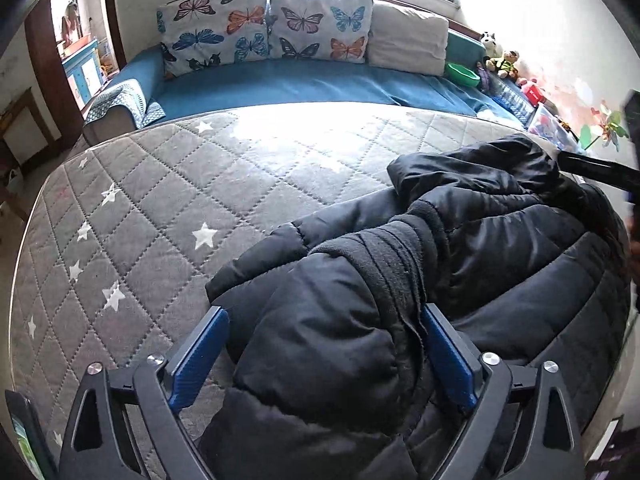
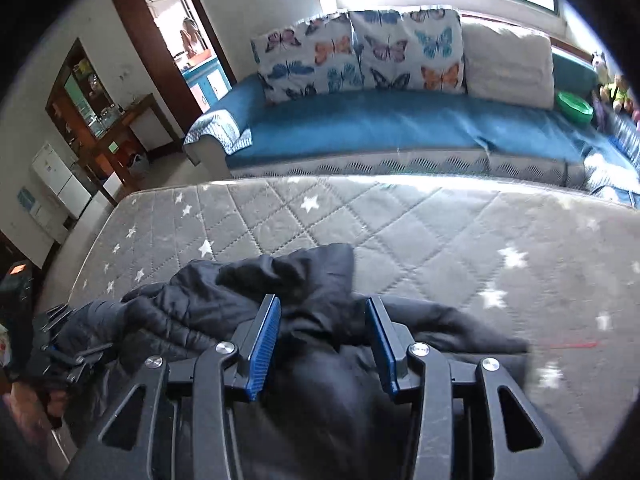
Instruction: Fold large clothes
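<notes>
A black puffer jacket (image 1: 500,240) lies bunched on the grey star-quilted mattress (image 1: 180,200). In the left wrist view my left gripper (image 1: 324,320) has its blue pads wide apart, with a thick padded fold and fleece lining of the jacket between them. In the right wrist view my right gripper (image 2: 322,308) has its blue pads around a bunch of the same jacket (image 2: 312,280), which fills the gap between them. The left gripper's black frame (image 2: 64,344) shows at the left edge, against the jacket.
A blue sofa (image 1: 280,80) with butterfly cushions (image 1: 264,24) and a beige cushion runs along the mattress's far side under a bright window. Toys and a green bowl (image 1: 464,74) sit at its right end. A doorway and wooden cabinet (image 2: 100,120) stand at the left.
</notes>
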